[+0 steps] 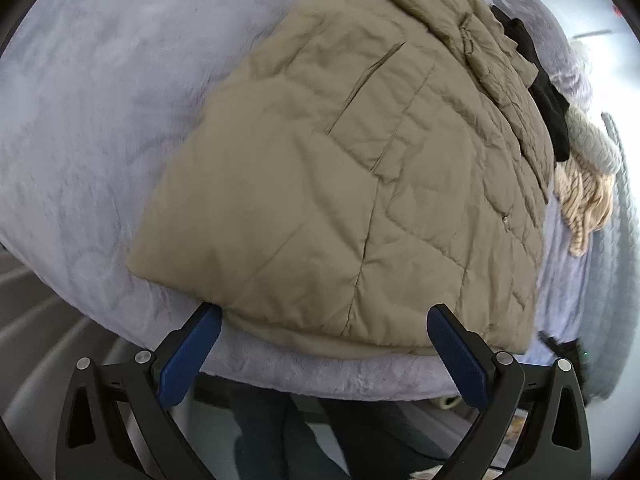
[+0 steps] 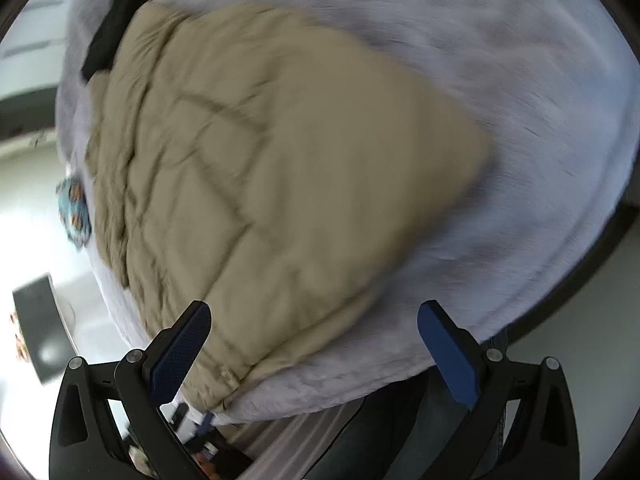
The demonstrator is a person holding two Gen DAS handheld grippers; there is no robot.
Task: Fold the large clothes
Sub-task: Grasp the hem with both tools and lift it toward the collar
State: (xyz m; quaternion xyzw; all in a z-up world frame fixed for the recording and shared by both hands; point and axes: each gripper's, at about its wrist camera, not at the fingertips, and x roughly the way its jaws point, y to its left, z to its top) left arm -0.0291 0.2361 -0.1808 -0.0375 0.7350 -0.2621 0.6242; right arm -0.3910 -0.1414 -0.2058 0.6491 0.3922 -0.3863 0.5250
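A tan quilted jacket lies folded on a pale lavender fleece cover, with its hem at the near edge and its collar far away. My left gripper stands open just above the hem, nothing between its blue pads. In the right wrist view the same jacket looks blurred on the lavender cover. My right gripper is open too, over the jacket's near edge, holding nothing.
A black garment lies beyond the jacket's collar, beside a grey knit piece and a striped orange cloth. A blue patterned cloth sits at the cover's left edge. Dark trouser legs stand below the near edge.
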